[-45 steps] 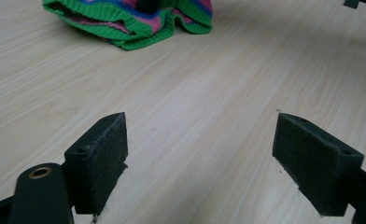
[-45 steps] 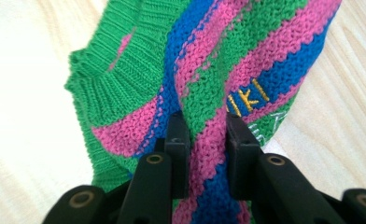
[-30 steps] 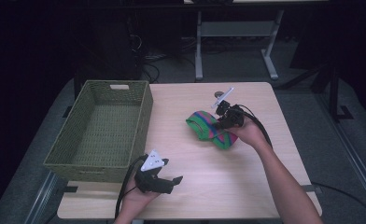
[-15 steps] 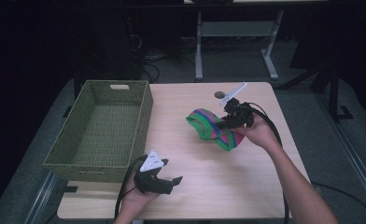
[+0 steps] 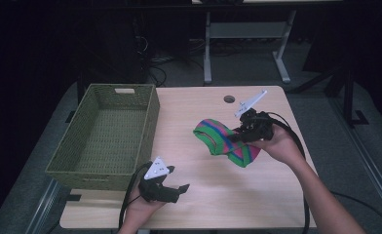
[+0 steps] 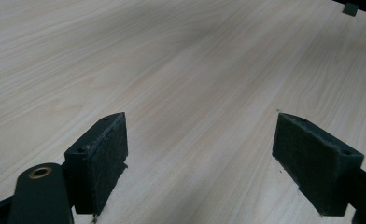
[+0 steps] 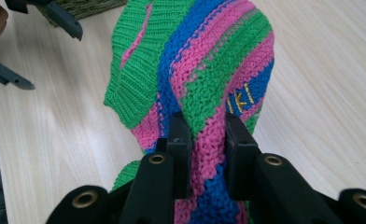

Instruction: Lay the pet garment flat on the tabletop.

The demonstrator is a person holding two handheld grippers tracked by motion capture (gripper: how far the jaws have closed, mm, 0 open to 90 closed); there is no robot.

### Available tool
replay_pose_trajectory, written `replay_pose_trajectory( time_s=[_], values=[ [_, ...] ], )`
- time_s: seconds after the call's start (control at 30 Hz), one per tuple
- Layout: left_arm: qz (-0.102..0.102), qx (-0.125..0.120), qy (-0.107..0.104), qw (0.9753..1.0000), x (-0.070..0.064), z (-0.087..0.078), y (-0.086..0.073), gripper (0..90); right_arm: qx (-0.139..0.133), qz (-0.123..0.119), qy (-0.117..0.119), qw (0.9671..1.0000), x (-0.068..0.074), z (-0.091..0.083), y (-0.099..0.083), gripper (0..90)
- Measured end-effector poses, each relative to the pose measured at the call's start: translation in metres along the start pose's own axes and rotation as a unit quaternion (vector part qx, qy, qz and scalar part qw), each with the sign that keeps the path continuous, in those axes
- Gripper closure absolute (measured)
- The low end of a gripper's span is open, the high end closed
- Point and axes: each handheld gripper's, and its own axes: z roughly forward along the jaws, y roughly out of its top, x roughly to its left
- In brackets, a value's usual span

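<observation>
We have the right gripper (image 7: 202, 140) clamped on the knit hat (image 5: 225, 141), left gripper (image 5: 177, 187) idle with jaws apart, so next we carry the hat to the basket (image 5: 145, 122).

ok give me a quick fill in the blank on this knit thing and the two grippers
1. The right gripper is shut on the striped knit ____.
2. The left gripper hovers over the table with its jaws ____.
3. The woven basket stands at the table's ____ side in the high view.

Missing words: cloth; open; left
</observation>
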Motion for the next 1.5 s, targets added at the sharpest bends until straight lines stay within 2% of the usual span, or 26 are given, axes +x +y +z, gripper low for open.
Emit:
replay_pose_trajectory(
  time_s=[0.03, 0.13, 0.27, 0.47, 0.67, 0.77, 0.93, 1.0, 1.03, 1.17, 1.5],
  values=[
    [0.001, -0.001, 0.001, 1.0, 0.0, -0.001, 0.0, 17.7, -0.001, -0.001, -0.005, 1.0, 0.002, -0.002, -0.002, 75.4],
    [0.001, -0.007, 0.005, 1.0, 0.001, -0.003, 0.0, 17.7, -0.005, -0.002, 0.004, 1.0, 0.008, -0.005, -0.007, 75.4],
    [-0.011, -0.011, 0.001, 0.9999, 0.003, -0.004, -0.001, 17.7, -0.007, 0.001, 0.009, 0.9999, 0.014, -0.007, -0.016, 75.3],
    [-0.008, -0.013, 0.002, 0.9999, 0.004, -0.006, -0.001, 17.7, 0.0, 0.007, 0.02, 0.9998, 0.021, 0.0, -0.032, 75.3],
    [-0.013, -0.013, -0.001, 0.9998, 0.003, -0.004, -0.001, 17.7, -0.003, 0.002, 0.03, 0.9995, 0.03, 0.006, -0.044, 75.2],
    [-0.011, -0.014, -0.001, 0.9998, 0.002, -0.005, -0.001, 17.7, -0.002, 0.002, 0.039, 0.9992, 0.033, 0.012, -0.048, 75.2],
    [-0.01, -0.016, -0.004, 0.9998, 0.002, -0.005, -0.001, 17.7, 0.002, -0.006, 0.041, 0.9991, 0.039, 0.024, -0.053, 75.0],
    [-0.011, -0.015, -0.005, 0.9998, 0.002, -0.005, -0.001, 17.7, 0.008, -0.001, 0.05, 0.9987, 0.042, 0.028, -0.054, 75.0],
    [-0.012, -0.017, -0.005, 0.9998, 0.002, -0.005, -0.001, 17.7, 0.009, -0.012, 0.047, 0.9988, 0.042, 0.032, -0.055, 75.0],
    [-0.013, -0.02, -0.006, 0.9997, 0.001, -0.006, -0.001, 17.7, 0.02, -0.015, 0.054, 0.9982, 0.045, 0.042, -0.057, 74.8],
    [-0.013, -0.02, -0.009, 0.9997, 0.0, -0.006, -0.001, 17.7, 0.024, -0.014, 0.074, 0.9969, 0.051, 0.063, -0.059, 74.4]
  ],
)
